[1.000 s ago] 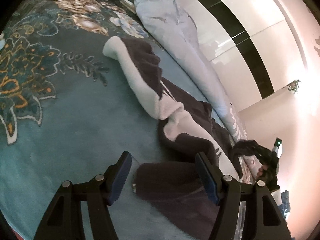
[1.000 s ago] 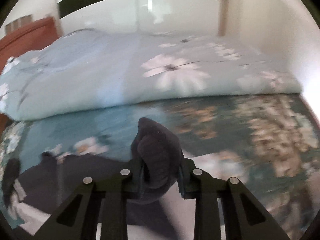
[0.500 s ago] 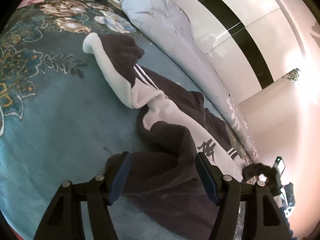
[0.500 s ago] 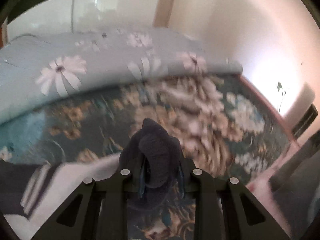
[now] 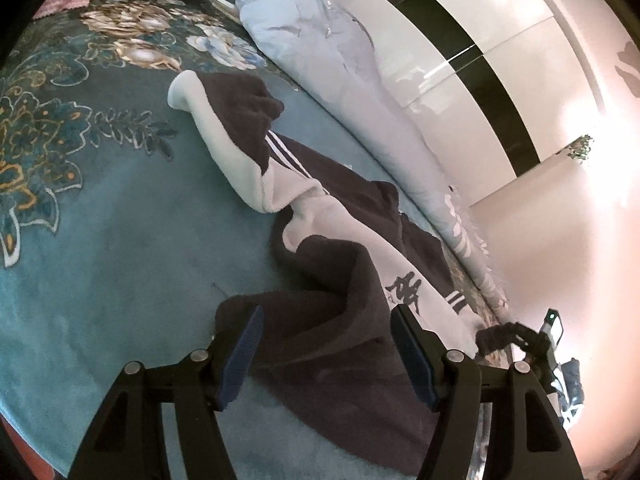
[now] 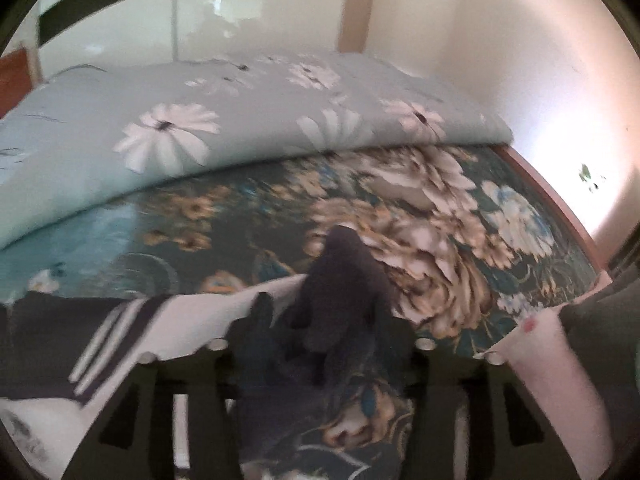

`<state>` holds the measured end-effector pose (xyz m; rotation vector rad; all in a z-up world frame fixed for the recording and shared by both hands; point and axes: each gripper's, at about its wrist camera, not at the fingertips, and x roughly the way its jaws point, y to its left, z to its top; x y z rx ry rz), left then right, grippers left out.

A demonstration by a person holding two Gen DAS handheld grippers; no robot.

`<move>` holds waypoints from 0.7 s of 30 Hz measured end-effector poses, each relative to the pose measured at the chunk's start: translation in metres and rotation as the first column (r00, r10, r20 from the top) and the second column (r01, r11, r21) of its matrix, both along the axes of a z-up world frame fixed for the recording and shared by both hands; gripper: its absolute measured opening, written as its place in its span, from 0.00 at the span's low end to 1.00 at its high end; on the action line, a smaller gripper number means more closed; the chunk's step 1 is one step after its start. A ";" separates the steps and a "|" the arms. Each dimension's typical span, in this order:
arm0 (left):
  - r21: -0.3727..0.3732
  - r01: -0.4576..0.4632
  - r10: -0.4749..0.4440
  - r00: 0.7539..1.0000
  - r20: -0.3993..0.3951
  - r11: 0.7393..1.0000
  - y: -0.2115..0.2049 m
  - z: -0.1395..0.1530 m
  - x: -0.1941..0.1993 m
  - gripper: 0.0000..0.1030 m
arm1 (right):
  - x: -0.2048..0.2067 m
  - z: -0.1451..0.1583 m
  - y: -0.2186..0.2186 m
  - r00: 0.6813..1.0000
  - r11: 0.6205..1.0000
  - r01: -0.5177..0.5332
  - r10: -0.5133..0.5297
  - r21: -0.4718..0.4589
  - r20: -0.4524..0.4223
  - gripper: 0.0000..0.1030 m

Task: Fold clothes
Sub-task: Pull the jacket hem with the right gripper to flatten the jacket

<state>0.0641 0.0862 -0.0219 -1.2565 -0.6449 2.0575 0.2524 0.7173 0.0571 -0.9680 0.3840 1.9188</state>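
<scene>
A navy and white sweatshirt (image 5: 340, 248) with striped sleeves lies crumpled along the teal floral bedspread (image 5: 120, 220). My left gripper (image 5: 326, 344) hangs open over its near dark part, one finger on each side of the fabric and not pinching it. At the far end, my right gripper (image 5: 520, 336) is beside a dark cuff. In the blurred right wrist view that cuff (image 6: 344, 280) stands between the fingers of the right gripper (image 6: 332, 312). The jaws are spread, with a gap on the left side. The white striped sleeve (image 6: 192, 320) lies to the left.
A folded pale blue quilt with white daisies (image 5: 340, 60) (image 6: 200, 120) runs along the bed's far side against a glossy white and black wardrobe (image 5: 460, 40). The bed's wooden edge (image 6: 560, 208) is at the right. A pink cloth (image 5: 68, 0) lies by the headboard.
The right gripper carried the dark cuff out toward the foot of the bed, stretching the sweatshirt, and its jaws have now spread. The left gripper stayed open and moved over the dark fabric.
</scene>
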 end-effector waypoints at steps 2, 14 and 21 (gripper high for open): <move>0.003 0.007 -0.007 1.000 0.000 1.000 -0.003 -0.001 0.003 0.68 | -0.002 0.017 -0.018 0.998 0.999 -0.051 0.051 0.016 -0.039 0.55; -0.113 0.119 -0.119 0.993 0.003 0.986 -0.009 -0.027 -0.001 0.68 | 0.054 -0.026 -0.186 0.860 0.826 -0.502 0.444 -0.257 -0.252 0.55; -0.172 0.234 -0.242 0.970 -0.028 0.957 0.012 -0.034 -0.011 0.68 | 0.109 -0.091 -0.241 0.844 0.712 -0.536 0.442 -0.453 -0.303 0.55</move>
